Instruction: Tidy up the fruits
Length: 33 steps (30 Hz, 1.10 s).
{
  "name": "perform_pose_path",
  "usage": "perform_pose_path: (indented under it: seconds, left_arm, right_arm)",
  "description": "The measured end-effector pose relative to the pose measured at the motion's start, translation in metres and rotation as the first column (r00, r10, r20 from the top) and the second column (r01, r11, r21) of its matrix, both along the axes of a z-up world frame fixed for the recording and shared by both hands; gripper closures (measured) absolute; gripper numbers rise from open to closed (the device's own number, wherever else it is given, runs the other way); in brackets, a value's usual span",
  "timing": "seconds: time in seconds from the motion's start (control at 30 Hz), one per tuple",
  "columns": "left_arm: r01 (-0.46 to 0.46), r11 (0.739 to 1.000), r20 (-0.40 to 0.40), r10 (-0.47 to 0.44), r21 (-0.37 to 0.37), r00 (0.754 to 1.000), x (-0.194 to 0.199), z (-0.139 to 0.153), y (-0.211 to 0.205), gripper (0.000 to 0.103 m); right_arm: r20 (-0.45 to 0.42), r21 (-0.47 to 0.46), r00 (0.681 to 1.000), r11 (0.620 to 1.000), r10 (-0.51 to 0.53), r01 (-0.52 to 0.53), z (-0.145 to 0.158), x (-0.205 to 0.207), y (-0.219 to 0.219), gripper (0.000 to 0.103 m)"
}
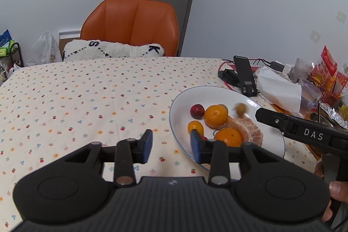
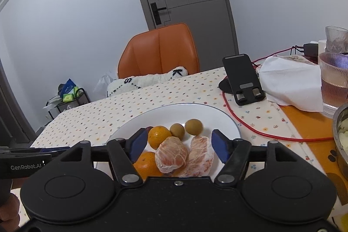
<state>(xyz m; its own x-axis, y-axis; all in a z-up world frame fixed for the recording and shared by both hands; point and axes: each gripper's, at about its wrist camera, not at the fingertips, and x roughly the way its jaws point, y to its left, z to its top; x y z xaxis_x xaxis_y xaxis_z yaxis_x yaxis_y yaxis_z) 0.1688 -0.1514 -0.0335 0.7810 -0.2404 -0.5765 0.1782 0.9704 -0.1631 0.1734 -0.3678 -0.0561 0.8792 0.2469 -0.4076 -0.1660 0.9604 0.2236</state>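
My left gripper (image 1: 171, 148) is matt black plastic with blue rubbery pads (image 1: 148, 145) and dull metal pivot pins. Under it the tablecloth (image 1: 87, 97) looks like soft printed cloth, faintly creased. Just right of it sits a glossy, smooth white plate (image 1: 180, 105). Between my right gripper's (image 2: 181, 144) fingers lie peeled citrus pieces (image 2: 171, 154), rough and webbed with white pith; beyond them the oranges (image 2: 158, 136) have dimpled, shiny skin. Ahead to the right, crumpled white paper (image 2: 291, 84) and ribbed clear glass (image 2: 332, 79).
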Motion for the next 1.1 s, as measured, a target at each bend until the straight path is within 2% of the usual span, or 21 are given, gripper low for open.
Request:
perform_pose_path:
  seconds: [0.07,0.13,0.17,0.33,0.4,0.5,1.1]
  left_arm:
    - [-0.012,1.000,0.007,0.012,0.012,1.000,-0.003,0.002,0.000,0.045]
    - [-0.046,0.999,0.010,0.046,0.013,0.999,-0.006,0.005,0.004,0.022]
    - [-0.062,0.998,0.013,0.062,0.005,0.998,-0.008,0.006,0.006,0.020]
    - [-0.106,0.994,0.015,0.106,0.018,0.994,-0.017,0.012,0.016,0.016]
    - [-0.123,0.992,0.016,0.123,0.008,0.992,-0.023,0.014,0.021,0.015]
    - [-0.145,0.989,0.009,0.145,0.004,0.989,-0.032,0.016,0.028,0.015]
    - [-0.198,0.980,0.062,0.196,0.017,0.979,-0.080,0.035,0.051,0.008]
  right_arm:
    - [0.004,0.000,1.000,1.000,0.009,-0.009,0.001,-0.002,0.002,0.034]
    - [0.011,0.001,1.000,1.000,0.022,-0.022,0.002,-0.006,0.004,0.031]
    - [0.016,-0.001,1.000,1.000,0.027,-0.027,0.003,-0.008,0.006,0.028]
    - [0.028,-0.004,0.998,0.999,0.052,-0.052,0.007,-0.016,0.013,0.023]
    - [0.028,-0.004,0.998,0.998,0.062,-0.062,0.008,-0.019,0.016,0.018]
    - [0.032,-0.012,0.996,0.997,0.080,-0.079,0.010,-0.026,0.022,0.006]
    - [0.078,-0.021,0.983,0.986,0.168,-0.167,0.025,-0.058,0.046,0.001]
